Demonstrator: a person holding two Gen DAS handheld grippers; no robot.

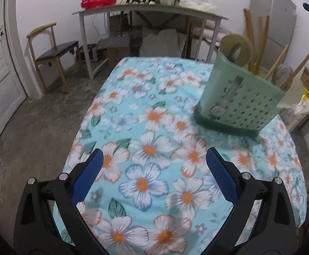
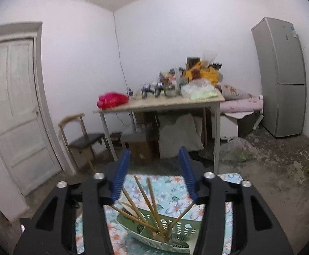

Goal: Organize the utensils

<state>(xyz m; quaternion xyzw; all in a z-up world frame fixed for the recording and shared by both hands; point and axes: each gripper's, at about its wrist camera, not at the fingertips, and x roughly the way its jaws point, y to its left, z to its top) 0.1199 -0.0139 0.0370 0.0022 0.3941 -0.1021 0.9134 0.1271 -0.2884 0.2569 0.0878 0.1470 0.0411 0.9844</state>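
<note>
In perforated green plastic holder (image 2: 175, 229): slender wooden chopsticks (image 2: 142, 195).

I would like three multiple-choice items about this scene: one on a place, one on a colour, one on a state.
1. Where does the green utensil holder stand on the floral tablecloth in the left wrist view?
A. at the near left
B. at the far right
C. under the cloth

2. What colour are the pads of the left tongs?
A. blue
B. red
C. yellow

3. How are the right tongs?
A. shut on a spoon
B. shut on nothing
C. open, holding nothing

Answers: 1 B, it sits toward the far right of the cloth. 2 A, both pads are blue. 3 C, a wide gap shows above the chopsticks.
</note>
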